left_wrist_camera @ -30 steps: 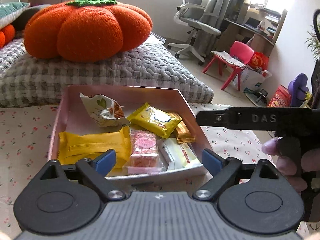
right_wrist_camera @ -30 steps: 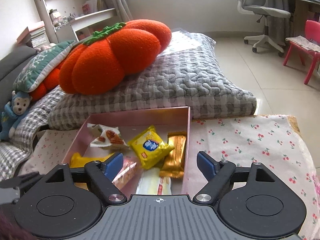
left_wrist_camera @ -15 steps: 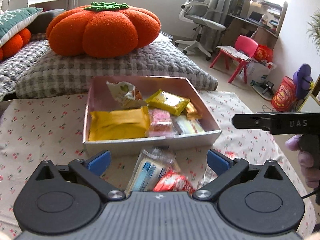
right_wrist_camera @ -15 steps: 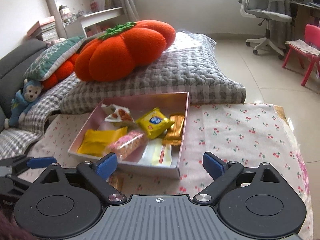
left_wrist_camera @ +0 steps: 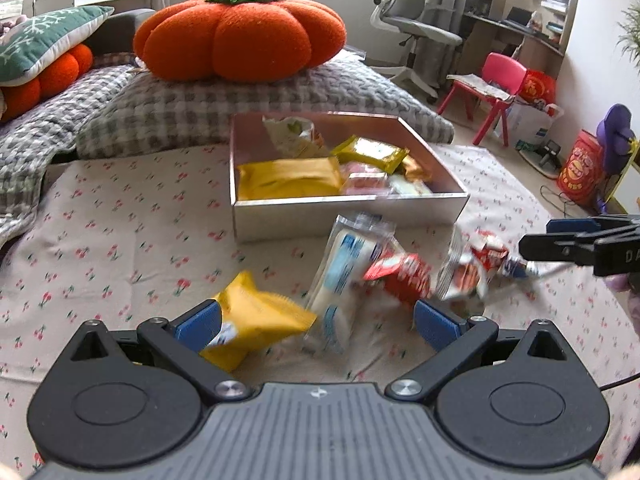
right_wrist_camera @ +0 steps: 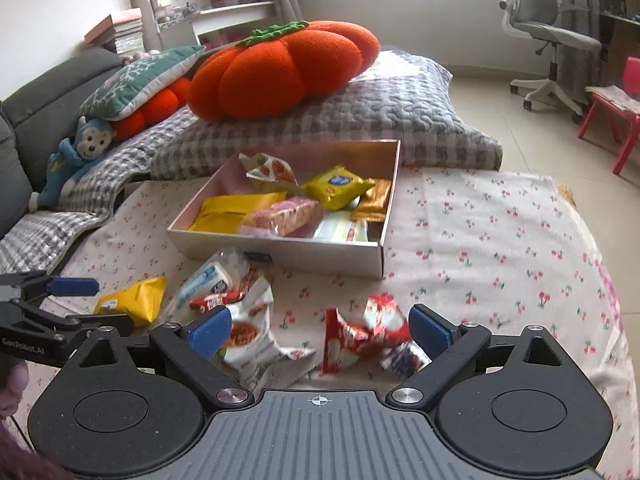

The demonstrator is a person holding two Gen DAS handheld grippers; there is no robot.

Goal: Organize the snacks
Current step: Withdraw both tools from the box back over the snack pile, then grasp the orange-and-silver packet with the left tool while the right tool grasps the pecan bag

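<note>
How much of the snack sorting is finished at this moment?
About half. Several packets already lie in the pink box. Nothing is in hand: the left gripper and right gripper are open, jaws just widened. Left on the cloth: yellow packet, white-blue packet, red packets.

Cherry-print cloth [right_wrist_camera: 500, 240], pink box [right_wrist_camera: 394, 184], yellow packet [right_wrist_camera: 132, 300], orange pumpkin cushion [right_wrist_camera: 280, 68].

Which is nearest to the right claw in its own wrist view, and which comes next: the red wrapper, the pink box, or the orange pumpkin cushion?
From the right claw, nearest first:
1. Red wrapper: on the cloth, between the open fingers.
2. Pink box: farther ahead, centre, with snacks inside.
3. Orange pumpkin cushion: farthest, on the grey checked pillow behind the box.
</note>
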